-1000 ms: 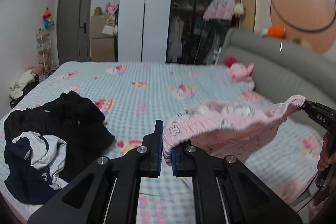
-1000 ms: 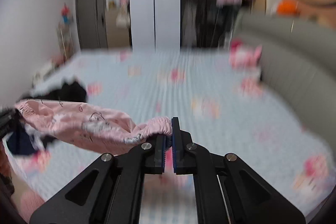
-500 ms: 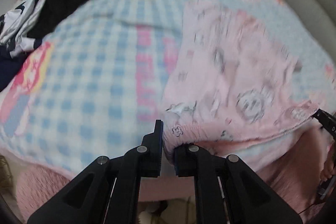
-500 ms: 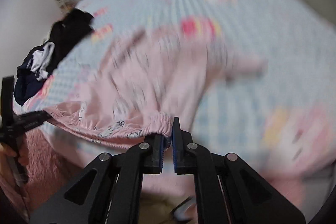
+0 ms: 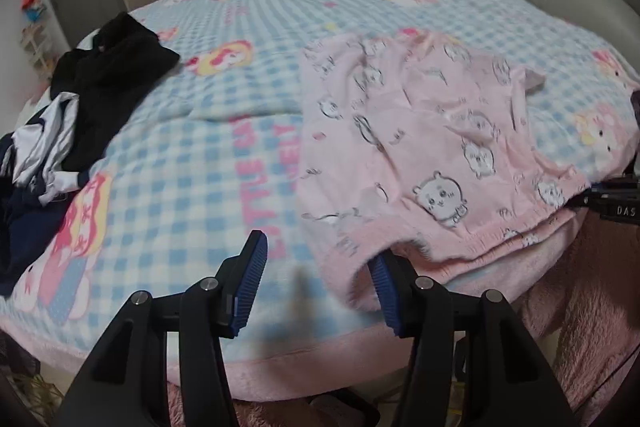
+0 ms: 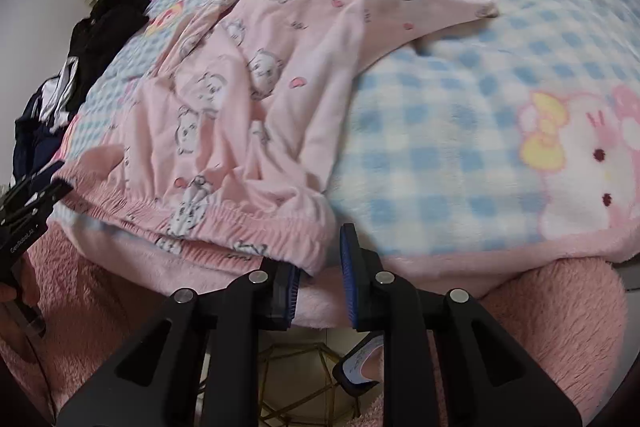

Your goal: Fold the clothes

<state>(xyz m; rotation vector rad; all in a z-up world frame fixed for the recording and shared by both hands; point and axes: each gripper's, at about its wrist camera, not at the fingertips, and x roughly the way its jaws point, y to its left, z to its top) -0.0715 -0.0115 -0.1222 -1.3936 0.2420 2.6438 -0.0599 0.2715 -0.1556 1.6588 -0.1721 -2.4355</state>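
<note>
the left gripper (image 5: 318, 277) hangs at the near edge of the bed with its jaws well apart and widening; the waistband corner of the pink pyjama trousers (image 5: 420, 131) droops against the inner face of one blue pad (image 5: 382, 277) but is no longer pinched. the right gripper (image 6: 318, 269) sits at the other waistband corner, its jaws parted only a little and opening too; the elastic hem lies on the nearer pad (image 6: 288, 285) rather than being squeezed between the two. both tongs have thus let go, or are letting go, of the garment. the trousers lie spread on the blue checked blanket (image 6: 460, 115), waistband along the near edge and partly over it, legs running away toward the middle of the bed, one leg crossing the other with its cuff thrown out to the side. a heap of dark clothes (image 5: 80, 99) waits well apart at the far left. the step in hand looks like laying the piece flat before the first fold. to do it well, the person should draw both tongs straight back so no pad drags the soft hem, then check that the waistband rests on the bed instead of hanging over, and straighten the crossed leg and the wrinkles near the seat before folding leg onto leg.
</note>
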